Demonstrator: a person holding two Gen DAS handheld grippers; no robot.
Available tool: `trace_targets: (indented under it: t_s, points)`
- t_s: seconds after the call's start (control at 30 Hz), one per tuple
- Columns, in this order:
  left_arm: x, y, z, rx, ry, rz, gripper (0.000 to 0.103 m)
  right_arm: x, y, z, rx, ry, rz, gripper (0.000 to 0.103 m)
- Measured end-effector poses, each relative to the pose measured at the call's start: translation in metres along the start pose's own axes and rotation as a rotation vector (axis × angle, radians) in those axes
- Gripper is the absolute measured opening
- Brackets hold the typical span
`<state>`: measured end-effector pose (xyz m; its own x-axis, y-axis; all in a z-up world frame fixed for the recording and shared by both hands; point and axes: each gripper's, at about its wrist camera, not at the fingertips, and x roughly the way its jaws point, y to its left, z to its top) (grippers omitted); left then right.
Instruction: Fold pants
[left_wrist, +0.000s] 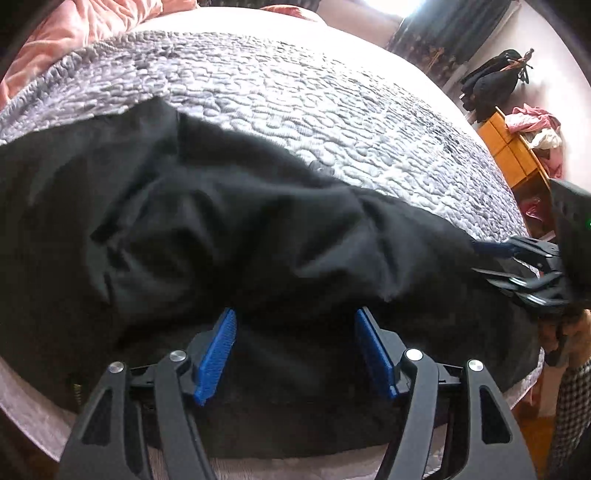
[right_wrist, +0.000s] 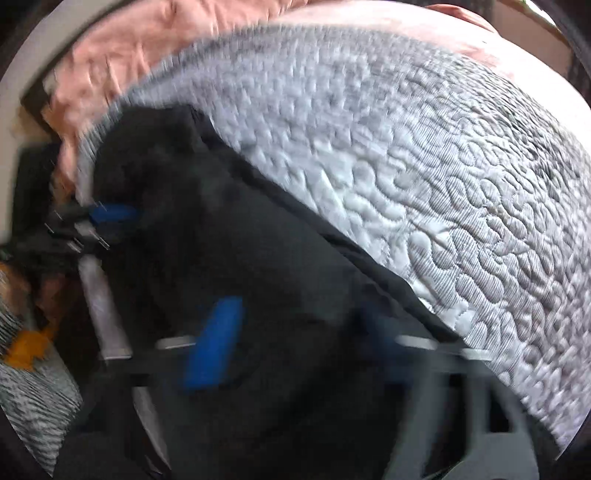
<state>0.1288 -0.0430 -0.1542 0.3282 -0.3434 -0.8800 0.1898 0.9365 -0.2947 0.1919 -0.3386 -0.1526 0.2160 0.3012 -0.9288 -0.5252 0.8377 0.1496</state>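
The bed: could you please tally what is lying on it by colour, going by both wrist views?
Black: 1, the pants, rumpled across the near side.
Grey: 1, the quilted cover under them.
Pink: 1, the bedding at the far edge.
Total: 3.

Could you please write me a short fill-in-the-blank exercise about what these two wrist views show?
1. The crumpled black pants lie on a quilted ____ bedspread.
2. The pads on the left gripper fingers are coloured ____.
3. The wooden cabinet beside the bed is ____ in colour.
4. The left gripper's fingers stand ____, clamping nothing.

Missing words: grey; blue; orange; open
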Motion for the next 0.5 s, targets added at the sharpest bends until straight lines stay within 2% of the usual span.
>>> trace_targets:
  t_s: [0.03,0.13,0.2,0.23,0.37,0.43,0.5]
  points:
    - [-0.001,0.001,0.0,-0.004,-0.008,-0.007,0.067,0.003,0.002,0.0,-0.025,0.003,-0.024,0.001]
    - [-0.012,0.004,-0.001,-0.033,-0.087,-0.002,0.066,-0.007,0.007,-0.001,-0.056,-0.064,-0.062,0.0]
    - [-0.015,0.006,-0.001,-0.035,-0.124,0.02,0.067,-0.021,0.001,0.0,0.003,-0.143,-0.082,0.0]
    - [-0.011,0.008,0.0,-0.032,-0.124,0.035,0.067,-0.022,-0.003,-0.001,0.026,-0.151,-0.081,0.0]
    - [0.023,0.01,0.008,0.002,-0.075,0.068,0.068,-0.005,-0.007,-0.001,0.041,-0.078,-0.072,0.0]
    - [0.029,0.003,0.013,0.018,-0.077,0.087,0.073,-0.001,-0.001,0.002,0.042,-0.075,-0.051,0.005]
    - [0.028,0.0,0.015,0.019,-0.064,0.094,0.073,-0.003,0.004,0.007,0.05,-0.088,-0.022,0.009]
